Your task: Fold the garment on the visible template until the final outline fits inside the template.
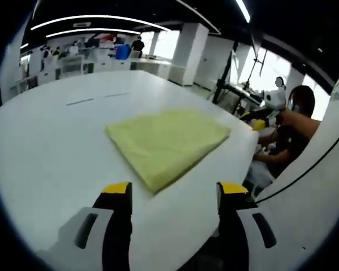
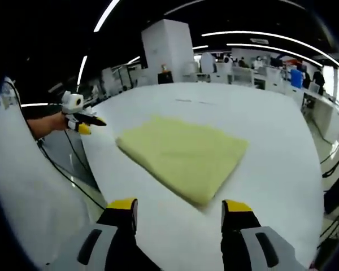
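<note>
The yellow garment [image 1: 168, 144] lies folded into a compact, roughly square packet on the white table [image 1: 51, 152], flat, with its layered edges stacked at the corner nearest the left gripper view. In the right gripper view the same garment [image 2: 186, 155] sits in the middle of the table [image 2: 271, 124], well clear of every edge, which suits a task that wants the cloth kept in sight.

The left gripper [image 1: 174, 195] hangs above the near table edge, jaws spread wide with nothing between them; the folded corner of the garment lies just beyond the tips, between their lines, but apart from them. The right gripper [image 2: 179, 208] is likewise wide and empty, held back from the cloth's nearest corner. Both are off the fabric, probably because the folding looks finished or because the person is checking the outline before another fold.

Two faint dark marks [image 1: 96, 99] show on the table beyond the garment; they may be part of the template, but I cannot tell its full outline, so whether the packet fits inside it is uncertain.

At the table's side, a person's hand holds another gripper [image 2: 79, 116] with yellow tips, well away from the cloth. An office with desks and pillars lies behind.
</note>
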{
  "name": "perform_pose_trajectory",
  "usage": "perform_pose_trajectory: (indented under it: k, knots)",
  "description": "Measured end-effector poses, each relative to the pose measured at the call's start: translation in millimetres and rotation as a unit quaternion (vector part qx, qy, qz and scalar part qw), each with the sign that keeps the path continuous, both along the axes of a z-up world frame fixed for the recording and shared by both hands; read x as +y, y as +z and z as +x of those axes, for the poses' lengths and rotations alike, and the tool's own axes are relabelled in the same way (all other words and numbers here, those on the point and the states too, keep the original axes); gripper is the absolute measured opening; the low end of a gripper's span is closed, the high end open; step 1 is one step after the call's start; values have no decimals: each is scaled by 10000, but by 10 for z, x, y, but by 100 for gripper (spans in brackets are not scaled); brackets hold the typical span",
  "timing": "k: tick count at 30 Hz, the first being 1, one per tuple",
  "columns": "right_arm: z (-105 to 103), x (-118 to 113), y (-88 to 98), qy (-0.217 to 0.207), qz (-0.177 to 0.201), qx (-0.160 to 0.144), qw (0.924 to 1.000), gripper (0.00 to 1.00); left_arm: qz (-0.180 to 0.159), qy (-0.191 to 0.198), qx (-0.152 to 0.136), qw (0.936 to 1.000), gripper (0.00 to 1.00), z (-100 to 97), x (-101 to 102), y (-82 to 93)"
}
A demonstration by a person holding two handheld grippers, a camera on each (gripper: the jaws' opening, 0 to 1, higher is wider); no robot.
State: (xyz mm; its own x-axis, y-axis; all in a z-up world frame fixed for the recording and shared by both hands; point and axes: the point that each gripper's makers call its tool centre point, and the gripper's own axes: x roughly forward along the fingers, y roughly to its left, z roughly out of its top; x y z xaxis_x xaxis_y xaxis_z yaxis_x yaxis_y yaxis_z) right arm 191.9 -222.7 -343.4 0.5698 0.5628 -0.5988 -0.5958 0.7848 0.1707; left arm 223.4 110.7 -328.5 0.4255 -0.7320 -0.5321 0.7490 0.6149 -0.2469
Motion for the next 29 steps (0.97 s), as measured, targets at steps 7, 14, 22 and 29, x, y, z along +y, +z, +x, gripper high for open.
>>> perform_pose_trajectory:
  k: [7, 14, 22, 29]
  knots:
    - [-39, -16, 18, -29, -2, 6, 10000, 60, -42, 25, 2, 10000, 63, -23, -6, 17]
    - [-72, -76, 32, -128, 4, -3, 9999, 59, -47, -49, 37, 10000, 67, -59, -44, 23]
    - [-137, -98, 61, -148, 48, 8, 9999, 59, -44, -28, 16, 10000, 78, -32, -67, 69]
    - [-144, -126, 86, -158, 61, 2, 9999, 60, -86, -46, 40, 9999, 81, -38, -105, 115]
